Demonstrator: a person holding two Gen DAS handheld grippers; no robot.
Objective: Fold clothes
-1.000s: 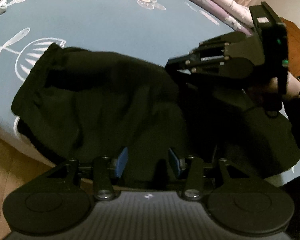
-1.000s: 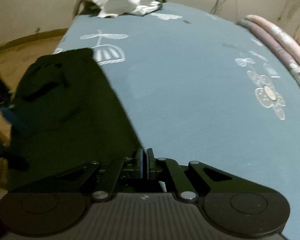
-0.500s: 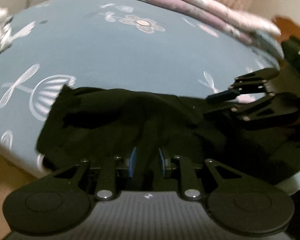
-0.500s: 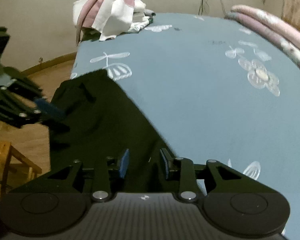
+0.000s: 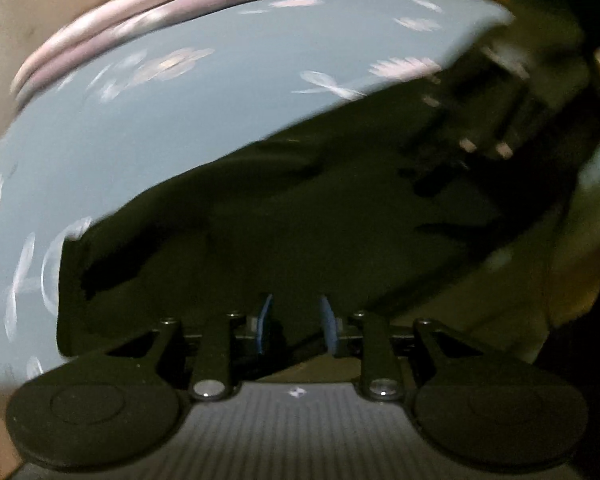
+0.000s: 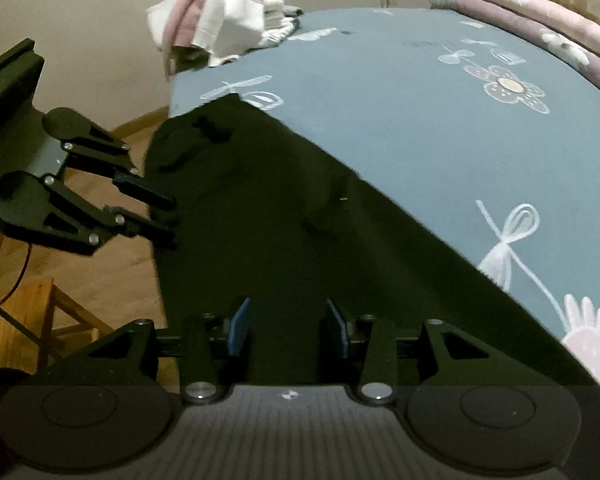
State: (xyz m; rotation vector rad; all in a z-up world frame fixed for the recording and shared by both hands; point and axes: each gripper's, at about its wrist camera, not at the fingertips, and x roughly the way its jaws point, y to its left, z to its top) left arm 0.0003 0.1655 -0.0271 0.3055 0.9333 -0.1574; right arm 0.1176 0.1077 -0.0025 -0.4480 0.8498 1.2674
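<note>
Opening over the near edge of the dark garment (image 6: 300, 216), the right gripper (image 6: 287, 326) has cloth beneath its parting pads but nothing pinched; the left gripper (image 5: 296, 324) is likewise widening a narrow gap, empty, above the same cloth. The garment lies rumpled along the bed's (image 6: 400, 112) near edge. To fold well, each should take a corner squarely and lift evenly, keeping the cloth off the floor

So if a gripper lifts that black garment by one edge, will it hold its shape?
Probably not. The black garment lies creased and drapes over the bed edge, so it looks floppy and would likely sag. It seems thin, so probably light. Matte cloth should not slip much.
</note>
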